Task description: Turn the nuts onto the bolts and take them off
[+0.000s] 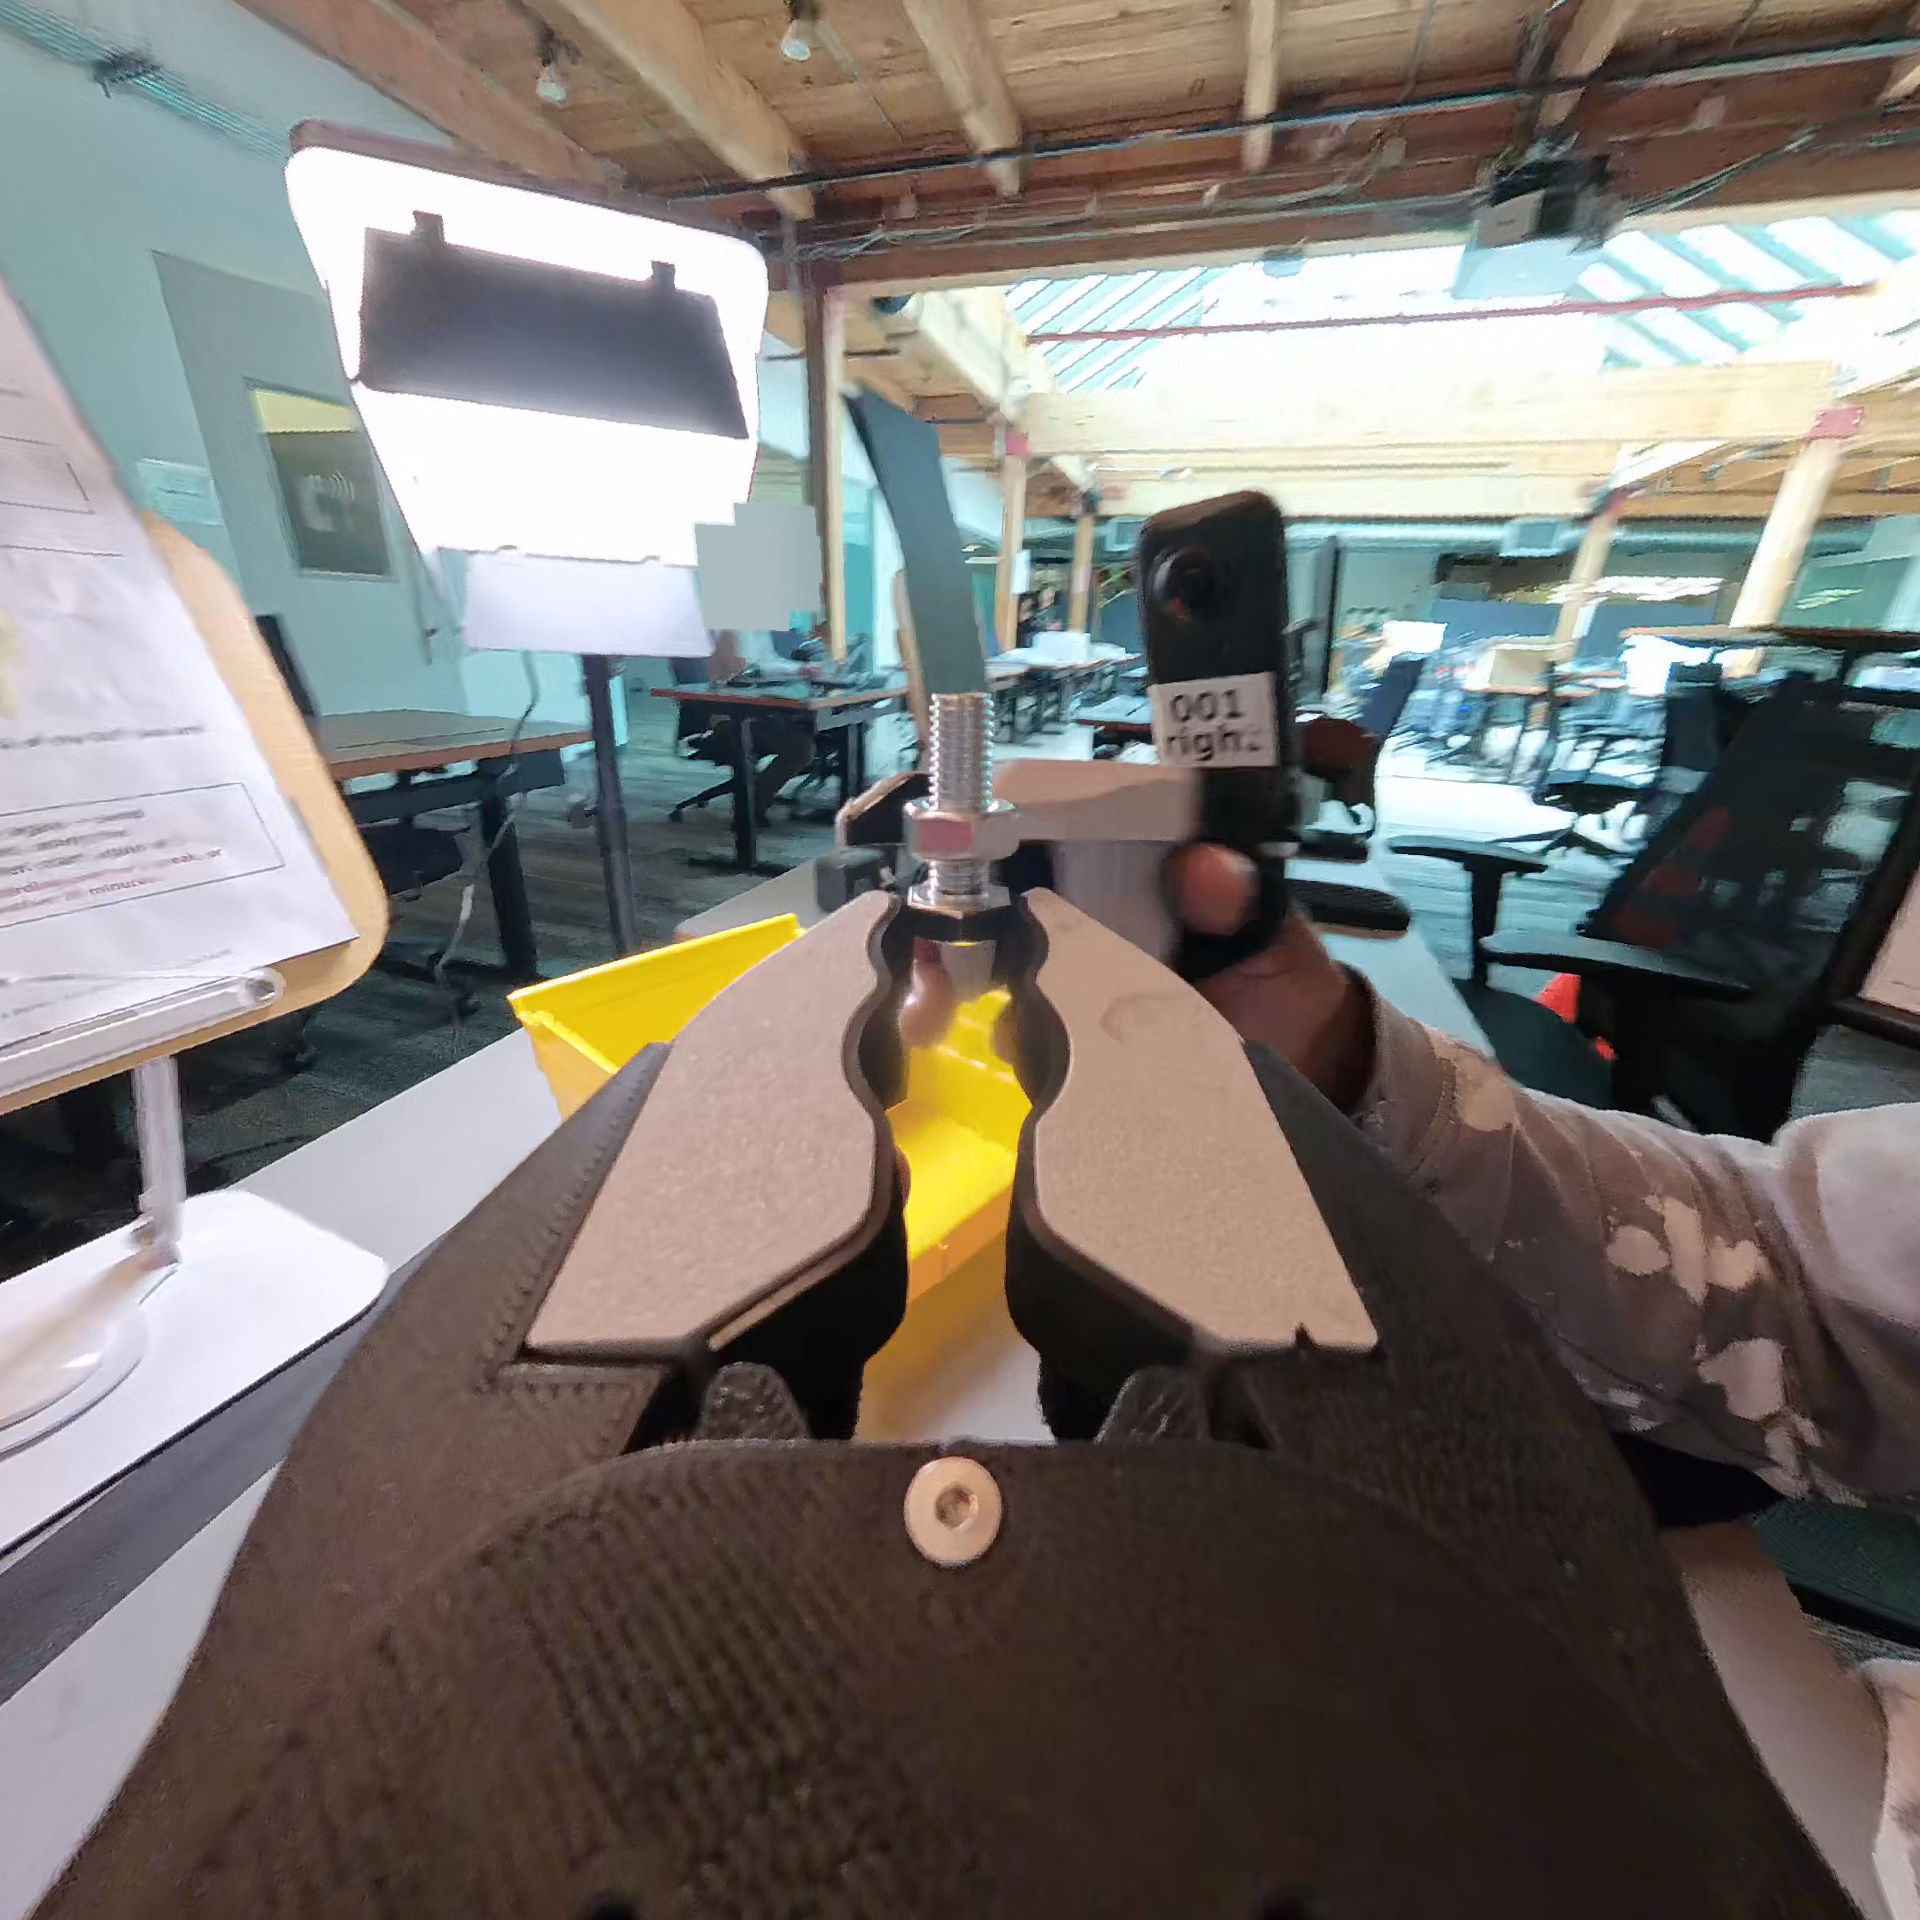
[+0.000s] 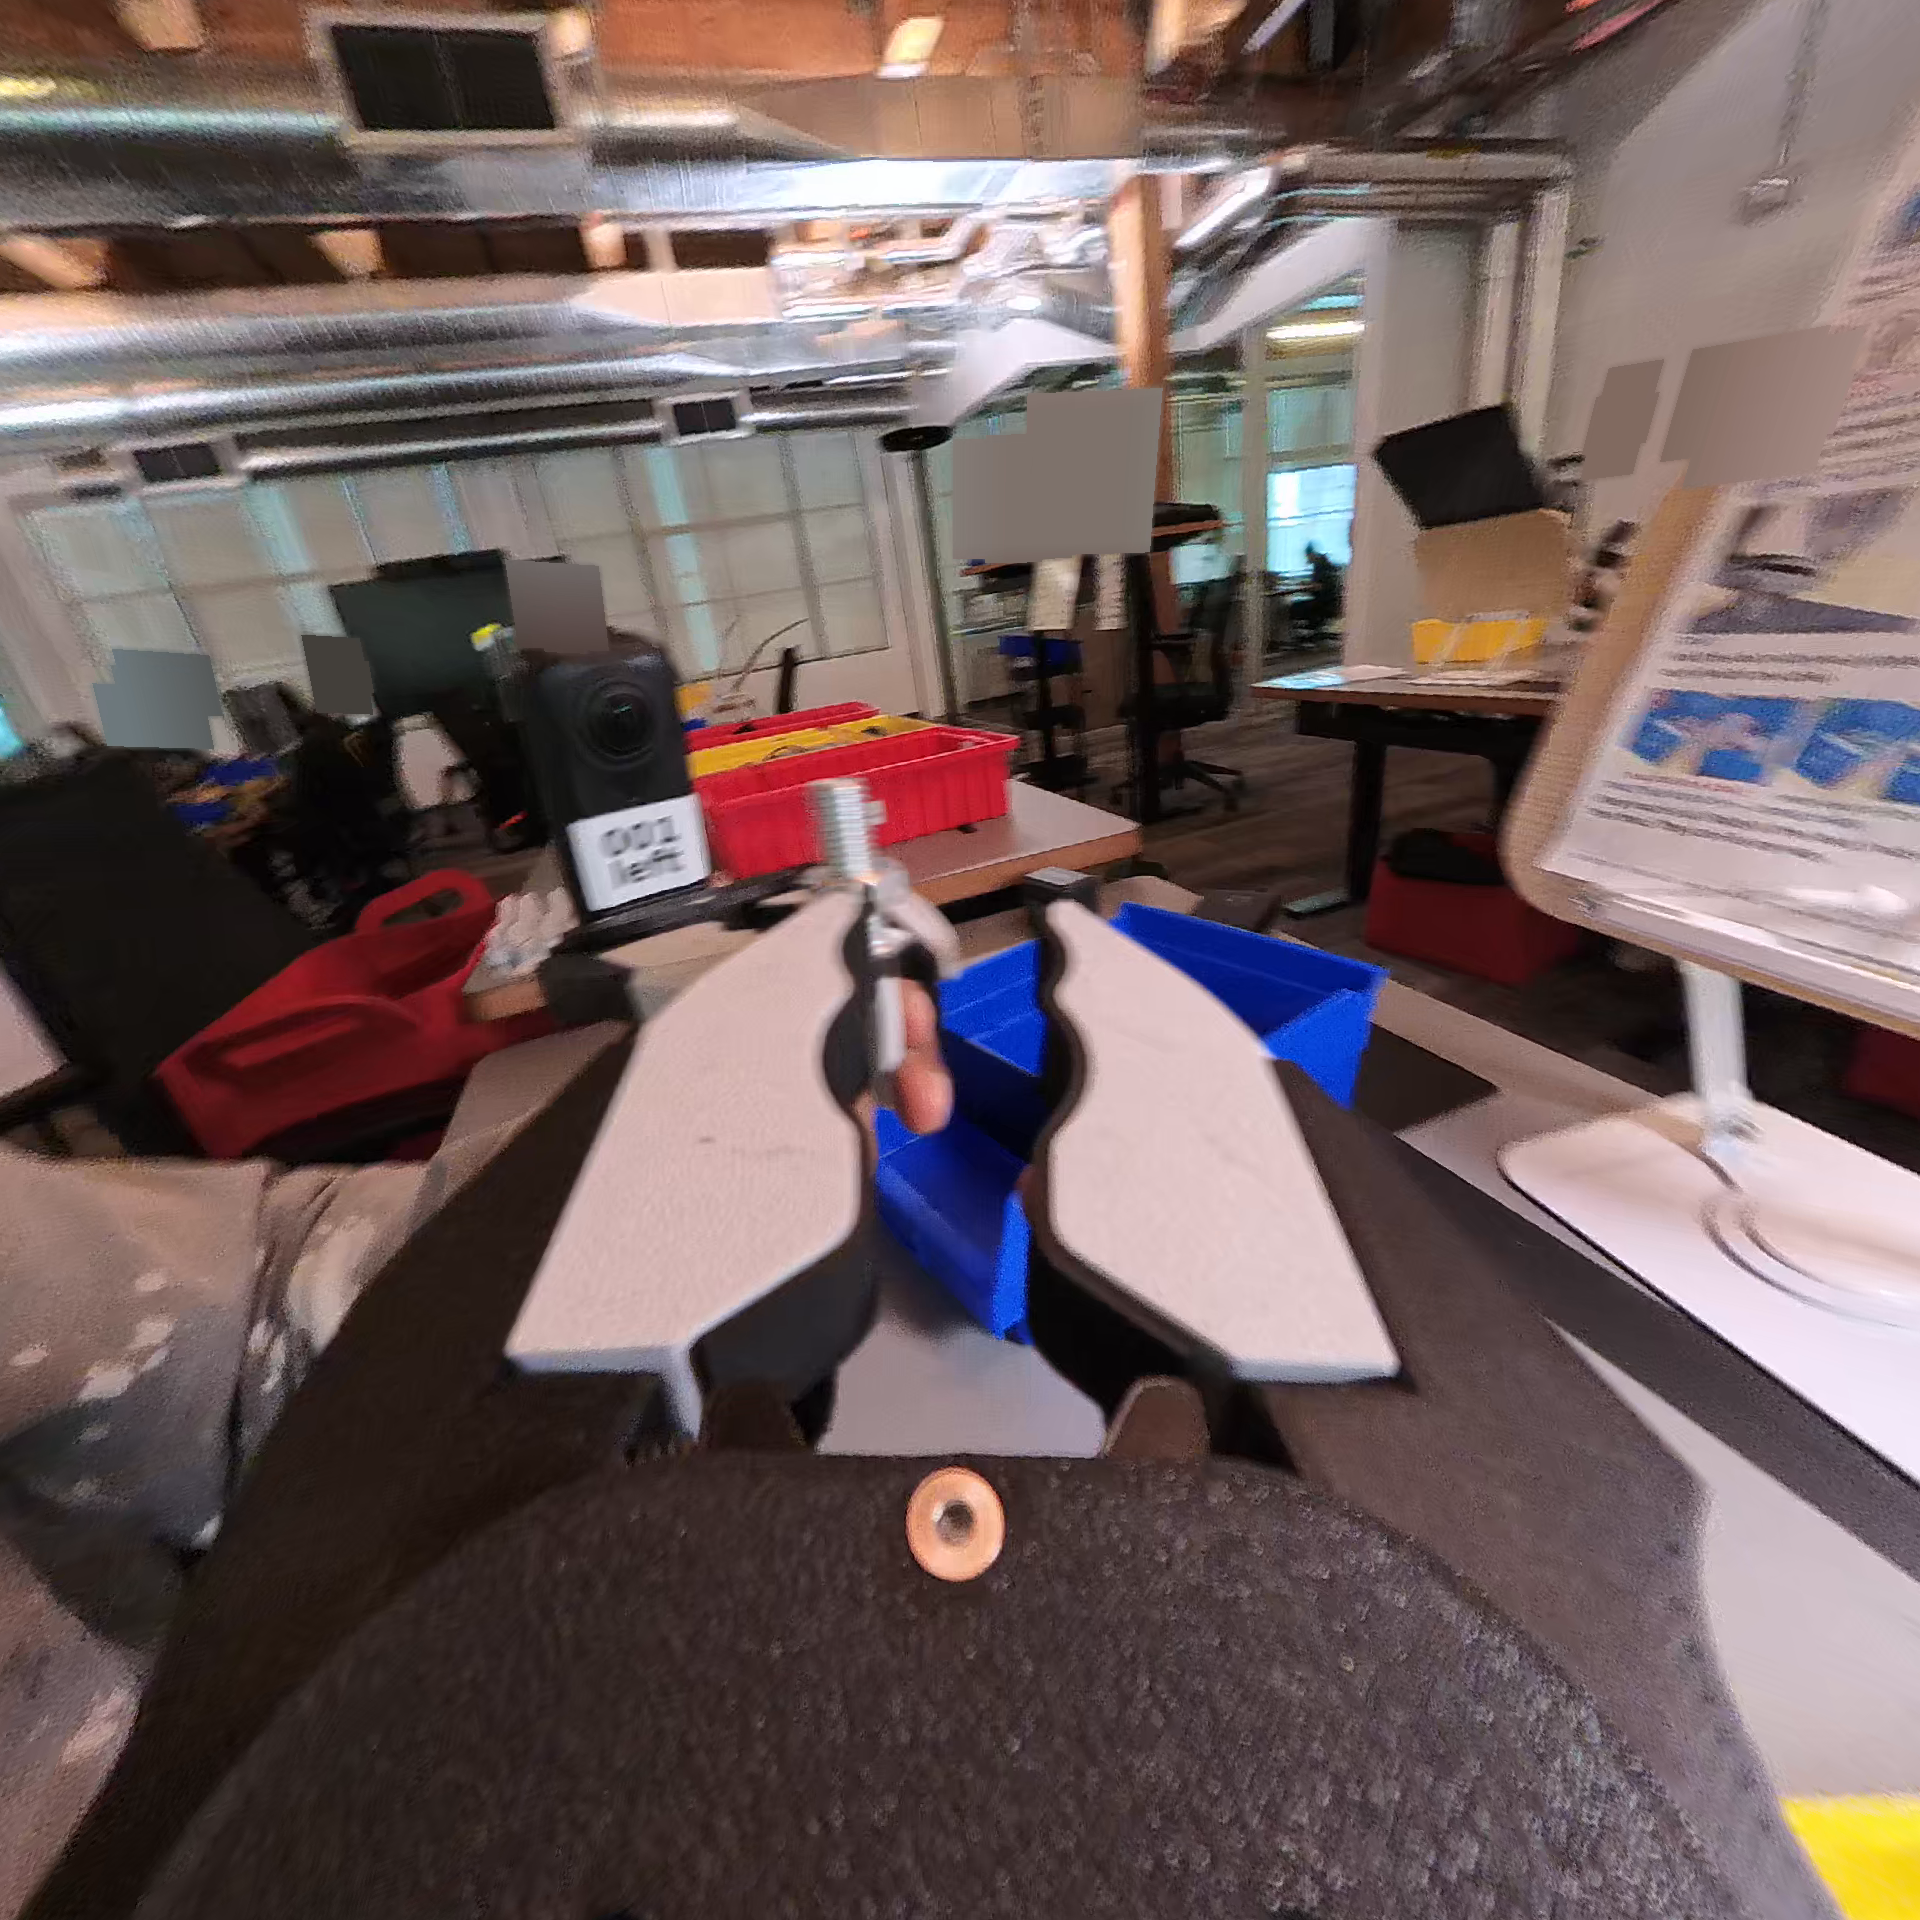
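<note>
Grey fingers of the left gripper [image 1: 951,920] pinched the bolt [image 1: 961,774] by its head, upright above the yellow bin [image 1: 665,997]. Right gripper [image 2: 951,914] stood spread beside the nut [image 1: 951,831]. Steel looked stiff, slippery; flats seemed the best hold.

We work over a white table [image 1: 343,1184]. On it we see a yellow bin [image 1: 644,1013] standing open beyond the fingers, and at its left edge the white round-cornered base of a document stand [image 1: 187,1314]. In the right wrist view a blue divided bin [image 2: 1257,987] sits on the tabletop, near another stand base [image 2: 1704,1205].
</note>
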### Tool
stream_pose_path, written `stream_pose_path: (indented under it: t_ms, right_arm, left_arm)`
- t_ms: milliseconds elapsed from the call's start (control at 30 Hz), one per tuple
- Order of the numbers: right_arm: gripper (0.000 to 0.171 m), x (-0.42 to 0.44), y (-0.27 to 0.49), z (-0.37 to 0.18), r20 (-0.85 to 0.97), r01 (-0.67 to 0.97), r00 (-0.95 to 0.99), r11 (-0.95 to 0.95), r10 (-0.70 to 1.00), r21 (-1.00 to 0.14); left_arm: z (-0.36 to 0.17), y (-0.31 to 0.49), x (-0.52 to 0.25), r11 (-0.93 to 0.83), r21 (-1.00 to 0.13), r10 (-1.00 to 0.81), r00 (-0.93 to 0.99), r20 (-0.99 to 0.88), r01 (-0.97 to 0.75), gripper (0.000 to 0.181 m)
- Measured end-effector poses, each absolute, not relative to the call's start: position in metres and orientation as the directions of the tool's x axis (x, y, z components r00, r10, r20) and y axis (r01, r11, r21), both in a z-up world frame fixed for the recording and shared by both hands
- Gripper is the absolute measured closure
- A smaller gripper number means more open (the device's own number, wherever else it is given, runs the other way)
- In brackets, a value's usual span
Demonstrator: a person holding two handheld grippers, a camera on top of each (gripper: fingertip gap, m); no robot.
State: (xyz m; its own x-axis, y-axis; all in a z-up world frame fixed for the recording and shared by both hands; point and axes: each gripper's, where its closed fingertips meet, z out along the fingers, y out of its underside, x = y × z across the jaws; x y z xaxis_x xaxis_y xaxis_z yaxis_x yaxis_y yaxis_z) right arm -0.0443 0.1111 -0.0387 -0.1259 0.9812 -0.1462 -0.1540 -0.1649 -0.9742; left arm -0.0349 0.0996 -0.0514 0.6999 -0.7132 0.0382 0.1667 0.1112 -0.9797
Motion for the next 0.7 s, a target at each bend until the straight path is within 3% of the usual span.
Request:
stream_pose_path:
  t_ms: [67,267,433,500,533,567,700]
  right_arm:
    - [0.154,-0.036,0.131,-0.036,-0.157,-0.198,-0.042,-0.162,0.987,-0.967]
    - [0.134,-0.043,0.103,-0.035,-0.095,-0.155,-0.131,-0.115,0.987,-0.981]
    - [0.133,-0.046,0.104,-0.04,-0.084,-0.128,-0.118,-0.099,0.989,-0.987]
    - [0.139,-0.044,0.107,-0.039,-0.074,-0.124,-0.103,-0.086,0.992,-0.989]
    - [0.155,-0.042,0.113,-0.037,-0.066,-0.142,-0.053,-0.073,0.996,-0.987]
    - [0.157,-0.038,0.119,-0.034,-0.05,-0.167,-0.018,-0.052,0.999,-0.985]
    - [0.142,-0.032,0.12,-0.031,-0.08,-0.158,-0.062,-0.089,0.995,-0.983]
  left_arm:
    - [-0.048,0.098,-0.037,0.115,-0.978,-0.716,0.697,0.04,0.174,0.163]
    - [-0.054,0.102,-0.035,0.099,-0.983,-0.707,0.706,0.04,0.155,0.163]
    - [-0.057,0.101,-0.03,0.088,-0.986,-0.712,0.702,0.035,0.138,0.163]
    - [-0.056,0.103,-0.034,0.082,-0.982,-0.709,0.703,0.061,0.168,0.163]
    - [-0.054,0.101,-0.036,0.084,-0.978,-0.724,0.686,0.071,0.19,0.163]
    - [-0.052,0.101,-0.038,0.079,-0.978,-0.724,0.685,0.078,0.195,0.162]
    - [-0.049,0.099,-0.039,0.097,-0.979,-0.715,0.697,0.056,0.179,0.163]
